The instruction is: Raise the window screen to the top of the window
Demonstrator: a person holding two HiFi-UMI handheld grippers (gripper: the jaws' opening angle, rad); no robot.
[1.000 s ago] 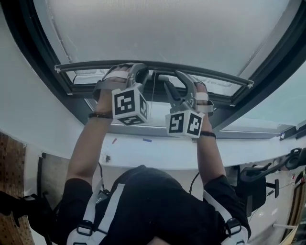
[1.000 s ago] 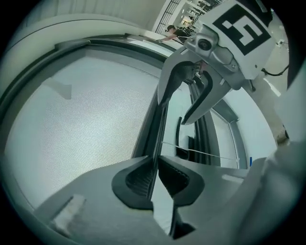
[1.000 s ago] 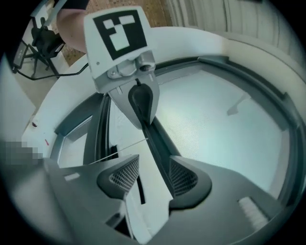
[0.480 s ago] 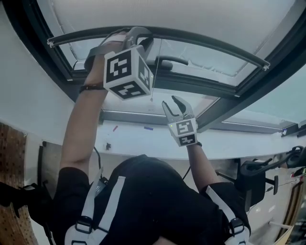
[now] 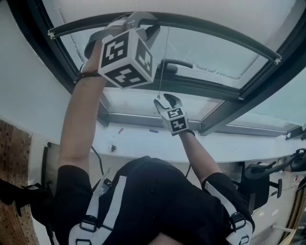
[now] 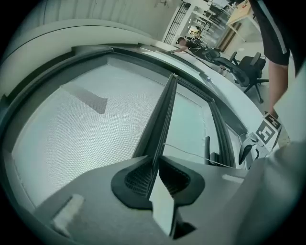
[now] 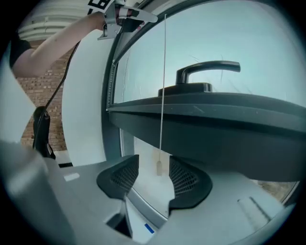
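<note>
The window screen's dark bottom bar (image 5: 215, 33) arcs across the top of the head view, with pale mesh (image 5: 191, 9) above it. My left gripper (image 5: 138, 19) is raised high and shut on that bar (image 6: 165, 105), which runs away from the jaws beside the mesh (image 6: 71, 134). A thin pull cord (image 5: 163, 62) hangs from the bar. Lower down, my right gripper (image 5: 165, 99) is open; its jaws have just been opening. The cord's small toggle (image 7: 159, 166) hangs between the pads of the right gripper (image 7: 153, 174) without being pressed.
A dark window handle (image 7: 205, 69) sits on the sash crossbar (image 7: 215, 129), just behind the cord. A white sill (image 5: 229, 148) runs below the window. An office chair (image 5: 253, 186) stands at lower right and a brick wall (image 5: 14, 158) at left.
The left gripper has climbed with the bar, uncovering more glass. The right gripper has come off the bar, dropped, rolled over and now sits at the cord's end.
</note>
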